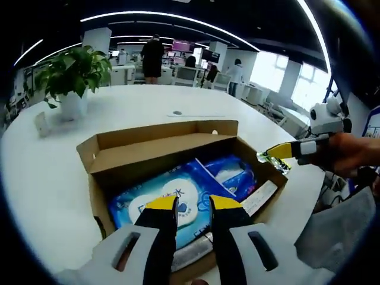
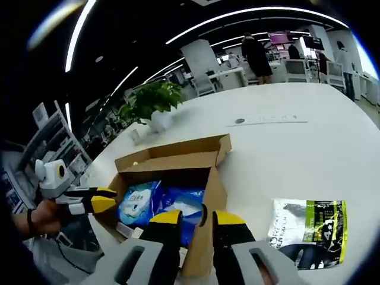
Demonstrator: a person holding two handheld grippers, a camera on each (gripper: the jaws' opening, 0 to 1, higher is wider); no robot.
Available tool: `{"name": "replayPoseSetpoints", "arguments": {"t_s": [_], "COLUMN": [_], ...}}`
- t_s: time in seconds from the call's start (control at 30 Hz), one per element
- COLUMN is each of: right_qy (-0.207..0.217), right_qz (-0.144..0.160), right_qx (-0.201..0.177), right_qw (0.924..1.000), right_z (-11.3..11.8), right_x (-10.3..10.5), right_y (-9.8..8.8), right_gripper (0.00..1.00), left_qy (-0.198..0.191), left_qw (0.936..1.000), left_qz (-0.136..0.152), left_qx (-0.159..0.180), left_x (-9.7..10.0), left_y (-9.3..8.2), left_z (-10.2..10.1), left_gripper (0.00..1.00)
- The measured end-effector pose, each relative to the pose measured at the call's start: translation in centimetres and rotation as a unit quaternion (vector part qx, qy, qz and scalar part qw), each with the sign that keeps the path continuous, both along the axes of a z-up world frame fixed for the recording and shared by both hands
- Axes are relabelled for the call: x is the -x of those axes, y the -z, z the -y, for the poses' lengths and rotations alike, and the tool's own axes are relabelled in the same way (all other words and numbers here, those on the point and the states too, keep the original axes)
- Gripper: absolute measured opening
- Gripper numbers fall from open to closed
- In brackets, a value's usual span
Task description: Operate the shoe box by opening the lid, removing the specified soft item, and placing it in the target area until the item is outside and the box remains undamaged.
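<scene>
An open cardboard shoe box sits on the white table, its lid folded back on the far side. Inside lie soft blue packs with white labels, a smaller blue pack to their right. My left gripper hovers open over the near rim, nothing between its yellow tips. My right gripper, held by a hand, hangs beside the box's right corner. In the right gripper view the box and blue packs lie just ahead of my open right gripper, with the left gripper at the box's left.
A green, white and black pouch lies on the table right of the box. A potted plant stands at the far left. A thin strip lies beyond the box. People and desks fill the room behind.
</scene>
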State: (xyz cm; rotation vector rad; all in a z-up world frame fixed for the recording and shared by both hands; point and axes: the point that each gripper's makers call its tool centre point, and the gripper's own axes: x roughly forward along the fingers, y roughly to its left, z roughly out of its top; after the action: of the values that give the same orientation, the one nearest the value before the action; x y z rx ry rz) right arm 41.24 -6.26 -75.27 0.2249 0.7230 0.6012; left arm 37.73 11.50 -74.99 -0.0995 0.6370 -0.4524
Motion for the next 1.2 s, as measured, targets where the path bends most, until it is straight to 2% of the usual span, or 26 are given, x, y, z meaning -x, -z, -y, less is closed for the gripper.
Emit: {"name": "replayPoseSetpoints", "arguments": {"t_s": [0.53, 0.97, 1.1, 1.17, 1.2], "right_qy": [-0.055, -0.093, -0.105, -0.115, -0.114], "right_qz": [-0.012, -0.041, -0.052, -0.048, -0.035], "right_qx": [0.005, 0.015, 0.035, 0.044, 0.055], "right_qw": [0.9984, 0.9947, 0.9925, 0.9912, 0.9914], "right_z": [-7.0, -12.0, -13.0, -13.5, -13.4], "right_x": [-1.2, -0.3, -0.1, 0.0, -0.3], "right_y": [1.4, 3.7, 4.8, 4.9, 4.9], "right_gripper": [0.20, 0.24, 0.20, 0.07, 0.02], "left_qy": [-0.031, -0.054, -0.059, -0.061, -0.063], "left_qw": [0.9995, 0.9985, 0.9982, 0.9981, 0.9980], "left_qz": [0.000, -0.003, -0.004, -0.004, -0.004], "left_qx": [0.000, 0.008, 0.009, 0.009, 0.010], "left_x": [0.7, 1.7, 2.0, 2.1, 2.1], "left_y": [0.1, 0.2, 0.2, 0.2, 0.2], "left_z": [-4.7, -7.1, -7.4, -7.6, -7.8], "left_gripper": [0.21, 0.22, 0.21, 0.21, 0.21]}}
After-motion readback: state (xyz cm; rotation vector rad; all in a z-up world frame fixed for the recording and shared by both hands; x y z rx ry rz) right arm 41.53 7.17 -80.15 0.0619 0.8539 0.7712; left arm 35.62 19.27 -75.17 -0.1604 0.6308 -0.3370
